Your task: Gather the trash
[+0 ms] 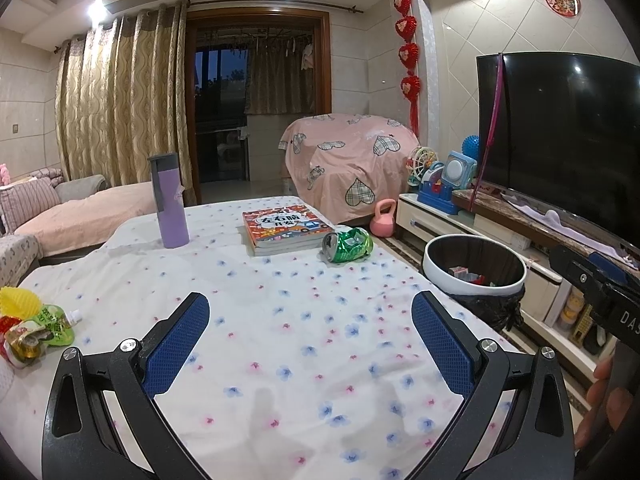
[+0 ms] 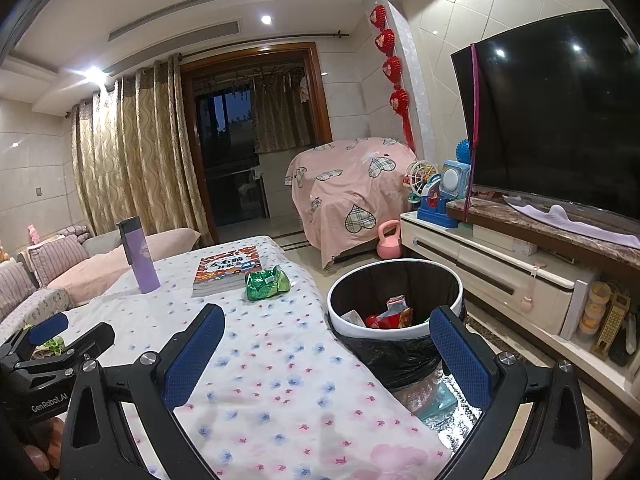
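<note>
Left gripper [image 1: 310, 344] spread wide over the flowered tablecloth [image 1: 280, 320], nothing between the blue textured pads. Right gripper [image 2: 328, 354] equally wide and empty, straddling the table edge and the bin.

Crushed green can [image 1: 347, 244] ahead and slightly right of the left gripper, at the far right side of the table, just beside the stacked picture books [image 1: 282, 230], perhaps touching them. Lying on its side, long axis roughly across the left view, silver top end toward the books. From the right gripper, ahead and to the left; probably the nearer of the two, though fisheye distortion makes that hard to judge. Thin crumpled foil-bright metal, dented, likely light and slippery.

Small heap of wrappers and a squeeze pouch [image 1: 36, 328] at the near left table edge, close beside the left gripper. Soft, crinkly plastic.

Round white-rimmed bin [image 2: 396, 304] with black liner on the floor just beside the table's right edge, some red packaging already inside.

Purple tumbler [image 1: 170, 202] upright, far left; smooth, rigid, probably not trash.
</note>
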Available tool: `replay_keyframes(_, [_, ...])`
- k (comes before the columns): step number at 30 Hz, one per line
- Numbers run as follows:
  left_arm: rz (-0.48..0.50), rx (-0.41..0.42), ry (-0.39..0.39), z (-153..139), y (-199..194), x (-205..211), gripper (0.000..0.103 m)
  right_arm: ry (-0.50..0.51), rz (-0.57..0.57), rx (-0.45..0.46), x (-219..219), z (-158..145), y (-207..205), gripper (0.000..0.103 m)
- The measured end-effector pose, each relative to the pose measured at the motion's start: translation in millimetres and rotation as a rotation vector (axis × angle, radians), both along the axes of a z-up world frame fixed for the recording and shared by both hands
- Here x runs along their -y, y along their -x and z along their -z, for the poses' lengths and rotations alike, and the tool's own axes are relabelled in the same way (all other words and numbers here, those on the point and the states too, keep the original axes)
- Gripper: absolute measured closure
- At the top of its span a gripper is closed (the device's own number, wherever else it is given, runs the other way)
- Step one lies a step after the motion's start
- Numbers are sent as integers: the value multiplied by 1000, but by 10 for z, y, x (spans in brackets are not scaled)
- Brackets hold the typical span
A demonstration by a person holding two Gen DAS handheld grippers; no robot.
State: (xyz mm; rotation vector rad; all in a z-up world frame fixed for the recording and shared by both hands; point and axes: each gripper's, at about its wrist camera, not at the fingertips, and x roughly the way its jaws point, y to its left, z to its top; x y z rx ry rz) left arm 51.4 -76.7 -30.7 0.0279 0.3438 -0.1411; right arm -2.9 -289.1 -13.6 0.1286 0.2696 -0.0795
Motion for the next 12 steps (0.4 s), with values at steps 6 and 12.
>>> replay_keyframes(6, [6,0,-1,7,7,-9,0,-3,-3,-1,-18,-3,-2,0])
replay_keyframes(12, [18,-11,4,16,-43,-30,0,-9,-14,-16,-57,4,-42,0])
